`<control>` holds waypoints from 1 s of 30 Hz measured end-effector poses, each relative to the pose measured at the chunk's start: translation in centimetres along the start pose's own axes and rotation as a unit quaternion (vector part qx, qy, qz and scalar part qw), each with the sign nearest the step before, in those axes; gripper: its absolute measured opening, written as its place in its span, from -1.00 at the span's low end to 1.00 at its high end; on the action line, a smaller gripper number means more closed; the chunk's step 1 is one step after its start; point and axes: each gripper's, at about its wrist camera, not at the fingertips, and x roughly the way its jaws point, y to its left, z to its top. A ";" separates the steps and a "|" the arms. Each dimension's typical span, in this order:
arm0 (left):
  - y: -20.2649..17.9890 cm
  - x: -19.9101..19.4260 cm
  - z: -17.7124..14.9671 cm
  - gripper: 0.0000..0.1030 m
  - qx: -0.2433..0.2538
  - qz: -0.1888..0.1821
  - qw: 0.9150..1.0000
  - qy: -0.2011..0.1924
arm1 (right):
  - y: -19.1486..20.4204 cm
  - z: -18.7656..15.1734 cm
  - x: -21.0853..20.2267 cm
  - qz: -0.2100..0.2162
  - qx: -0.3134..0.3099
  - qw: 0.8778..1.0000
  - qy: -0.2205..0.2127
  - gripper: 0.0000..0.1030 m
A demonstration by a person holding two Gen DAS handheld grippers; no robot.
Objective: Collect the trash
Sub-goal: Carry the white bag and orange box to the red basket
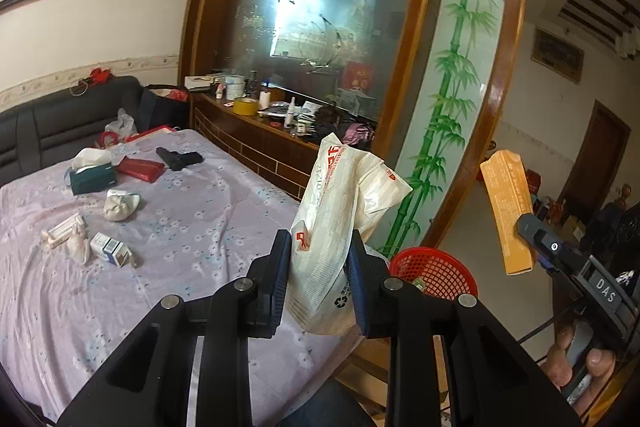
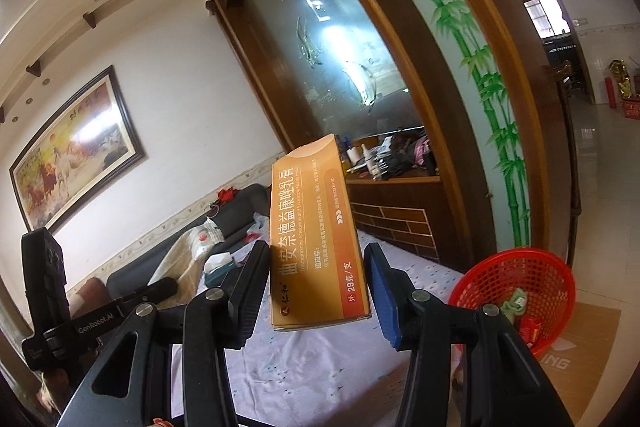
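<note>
Left claw (image 1: 318, 275) clenched on recycling-marked white wrapper (image 1: 336, 227); right claw (image 2: 316, 291) gripping orange "29克/支" ointment box (image 2: 316, 239).

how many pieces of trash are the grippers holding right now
2. A white plastic wrapper is pinched in the left gripper, and an orange carton is clamped in the right gripper, both held near the red basket. More litter lies on the bed.

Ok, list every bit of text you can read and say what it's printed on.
"曲安奈德益康唑乳膏", "29克/支", "仁和": orange box in the right gripper.
"DAS": right gripper's body, seen from the left wrist.
"GenRobot.AI": left gripper's body, seen from the right wrist.
"ING": cardboard under the red basket, start hidden.
White bag in the left gripper: red print, unreadable.
Box's small print: too small.
</note>
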 end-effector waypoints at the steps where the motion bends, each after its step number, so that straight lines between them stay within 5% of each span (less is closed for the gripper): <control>1: -0.3 0.2 0.0 -0.49 0.003 -0.001 1.000 0.001 | -0.1 0.1 -0.3 -0.003 0.000 1.000 -0.002 0.01; 30: -7.6 8.6 -1.0 -0.49 0.063 -0.075 0.994 0.057 | -7.1 0.9 -1.9 -0.098 0.041 0.994 -0.016 0.01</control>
